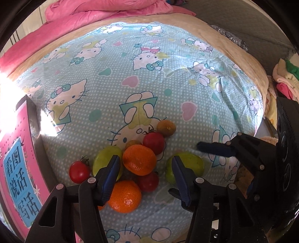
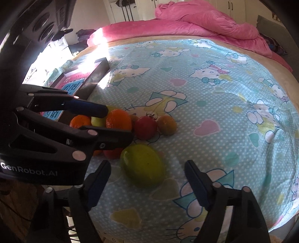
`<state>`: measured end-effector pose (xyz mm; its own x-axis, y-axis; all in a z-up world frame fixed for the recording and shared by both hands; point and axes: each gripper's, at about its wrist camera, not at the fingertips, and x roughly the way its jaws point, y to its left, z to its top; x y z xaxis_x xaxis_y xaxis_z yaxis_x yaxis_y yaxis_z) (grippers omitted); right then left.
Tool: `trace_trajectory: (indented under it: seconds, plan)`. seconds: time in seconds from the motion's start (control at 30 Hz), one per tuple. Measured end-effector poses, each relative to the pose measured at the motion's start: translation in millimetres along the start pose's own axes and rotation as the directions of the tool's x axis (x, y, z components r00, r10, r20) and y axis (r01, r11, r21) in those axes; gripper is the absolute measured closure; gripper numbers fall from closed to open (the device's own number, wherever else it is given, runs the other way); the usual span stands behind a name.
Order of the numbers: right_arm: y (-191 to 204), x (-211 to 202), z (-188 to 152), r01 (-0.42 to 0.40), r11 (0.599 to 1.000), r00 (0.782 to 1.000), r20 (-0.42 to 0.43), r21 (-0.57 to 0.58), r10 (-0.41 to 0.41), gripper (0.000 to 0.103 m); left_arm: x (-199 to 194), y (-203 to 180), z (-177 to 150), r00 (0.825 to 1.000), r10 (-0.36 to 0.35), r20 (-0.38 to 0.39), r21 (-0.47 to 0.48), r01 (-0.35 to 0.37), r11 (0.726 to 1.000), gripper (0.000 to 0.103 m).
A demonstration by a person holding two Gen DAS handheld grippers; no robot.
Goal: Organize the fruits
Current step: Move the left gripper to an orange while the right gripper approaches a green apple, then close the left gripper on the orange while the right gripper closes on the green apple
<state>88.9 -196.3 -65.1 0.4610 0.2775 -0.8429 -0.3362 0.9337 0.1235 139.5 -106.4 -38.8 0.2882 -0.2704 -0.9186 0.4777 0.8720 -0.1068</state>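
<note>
Room: a bed (image 1: 168, 78) under a blue cartoon-cat sheet, a pink quilt (image 1: 97, 13) heaped at its far end, a pink book box (image 1: 20, 164) at the 9 o'clock edge of the left view.

Left view, fruit: a tight cluster low in the frame. Upper orange (image 1: 139, 159) in the middle, lower orange (image 1: 124, 196) at its 7 o'clock, a green fruit (image 1: 104, 158) at its 9 o'clock, red tomatoes around them, a brownish fruit (image 1: 166, 128) at 1 o'clock.

Left view, left tool (image 1: 145, 168): part-open, nothing gripped; both oranges lie in the gap, neither pad seems to press on one. No earlier frame shows which way the jaws are moving.

Left view, right tool (image 1: 216, 149): comes in from 3 o'clock, one blue finger over the lone green fruit (image 1: 194, 164).

Right view, lone fruit: the lone green fruit (image 2: 143, 165) lies apart from the cluster, centred just ahead of the right tool (image 2: 147, 176), long axis running from 10 to 4 o'clock.

Right view, right tool: jaws wide, clear of the fruit on both sides.

Right view, left tool (image 2: 114, 121): enters from 9 o'clock, fingers bracketing the upper orange (image 2: 118, 119).

Key relation: each tool has its own target dead ahead; I judge the right is nearer the lone green fruit, the left nearer the oranges.

View difference: only the right view shows the lone fruit whole; only the left view shows the lower orange whole.
</note>
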Motion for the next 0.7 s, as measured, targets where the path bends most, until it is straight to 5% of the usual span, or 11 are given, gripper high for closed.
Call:
trace_trajectory:
  seconds: [0.2,0.7]
  plan:
    - [3,8,-1,-0.023,0.999,0.999,-0.024,-0.023,0.023,0.052,5,0,3,1.000,0.016,-0.018,0.004,-0.016,1.000,0.058]
    - [-11,-3,-3,-0.054,0.998,0.999,0.006,0.043,0.054,0.054,2,1,1,1.000,-0.007,0.006,-0.042,0.008,0.999,0.063]
